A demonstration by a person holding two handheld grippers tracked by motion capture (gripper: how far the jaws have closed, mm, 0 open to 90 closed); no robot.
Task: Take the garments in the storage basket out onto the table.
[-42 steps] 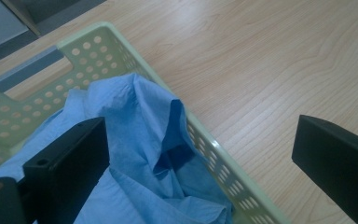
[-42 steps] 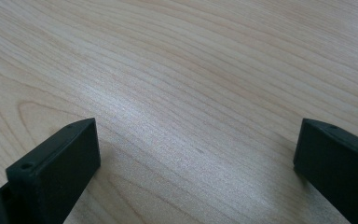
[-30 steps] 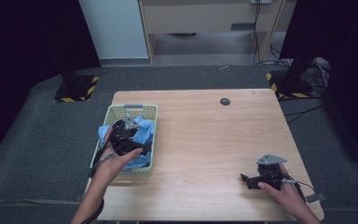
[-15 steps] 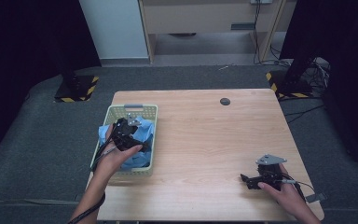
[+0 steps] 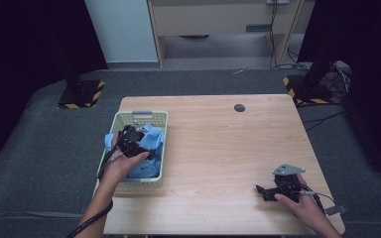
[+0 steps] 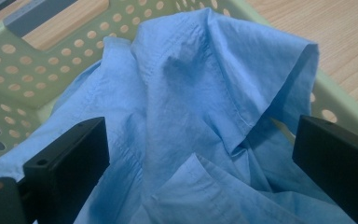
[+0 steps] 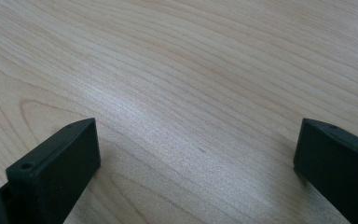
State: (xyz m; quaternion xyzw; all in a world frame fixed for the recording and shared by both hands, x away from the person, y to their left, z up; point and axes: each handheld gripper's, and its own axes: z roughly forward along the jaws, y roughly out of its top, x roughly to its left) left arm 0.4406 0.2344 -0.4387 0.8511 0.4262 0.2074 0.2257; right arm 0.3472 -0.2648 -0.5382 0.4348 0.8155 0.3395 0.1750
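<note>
Left gripper, held over the pale green perforated basket at the left edge of the table, jaws spread wide with nothing between them; the left gripper view looks down between the jaws onto a crumpled light-blue shirt. Right gripper, resting low near the front right corner of the table, jaws likewise wide apart and empty over bare wood. The step in hand appears to be a grasp of the shirt. To do it well, lower the left gripper onto a raised fold, such as the ridge that stands up toward the basket's right wall, and close on a doubled layer rather than a flat span; keep the jaws off the basket rim so the basket does not lift with the cloth. The shirt fills the basket in loose, soft folds, a stitched hem visible; its cloth spills slightly over the basket's left rim.
</note>
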